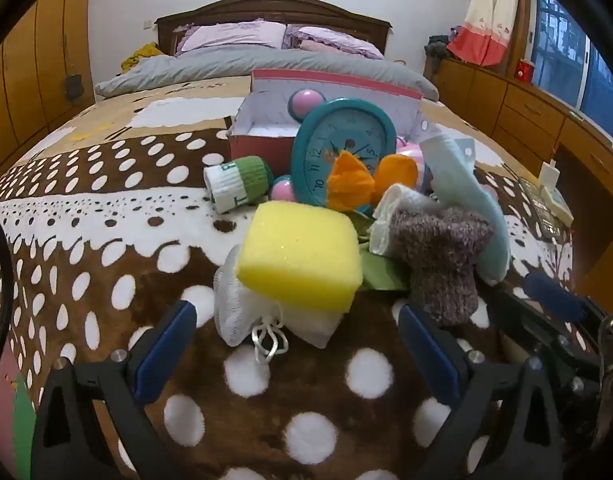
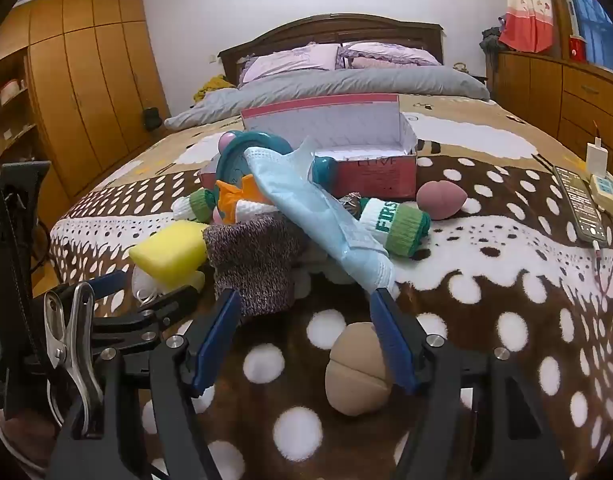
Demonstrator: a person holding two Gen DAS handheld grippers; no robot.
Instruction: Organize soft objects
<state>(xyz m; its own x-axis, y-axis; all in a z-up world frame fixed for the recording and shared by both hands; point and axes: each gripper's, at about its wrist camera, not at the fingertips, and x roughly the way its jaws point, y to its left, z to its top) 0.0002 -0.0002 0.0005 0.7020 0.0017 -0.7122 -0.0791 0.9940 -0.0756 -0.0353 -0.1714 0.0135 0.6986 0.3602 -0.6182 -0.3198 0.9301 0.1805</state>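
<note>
A pile lies on the spotted bed blanket. A yellow sponge (image 1: pixel 300 250) rests on a white mesh puff (image 1: pixel 242 312), just ahead of my open, empty left gripper (image 1: pixel 296 344). Beside it lie a purple knit sock (image 1: pixel 438 256), a light blue face mask (image 1: pixel 462 192), a rolled green-white sock (image 1: pixel 238 180) and a teal clock (image 1: pixel 342 152). My right gripper (image 2: pixel 306 332) is open and empty; the purple sock (image 2: pixel 254 260) and the mask (image 2: pixel 326 216) lie just beyond its fingertips, and a beige sponge (image 2: pixel 358 368) sits between its fingers. An open red-and-white box (image 2: pixel 366 152) stands behind.
A second rolled green-white sock (image 2: pixel 398 224) and a pink beauty sponge (image 2: pixel 442 200) lie right of the pile. A phone (image 2: pixel 582 208) and a charger (image 2: pixel 598 152) lie at the bed's right edge. Pillows and a grey duvet (image 2: pixel 346 80) are at the head; wardrobes flank the bed.
</note>
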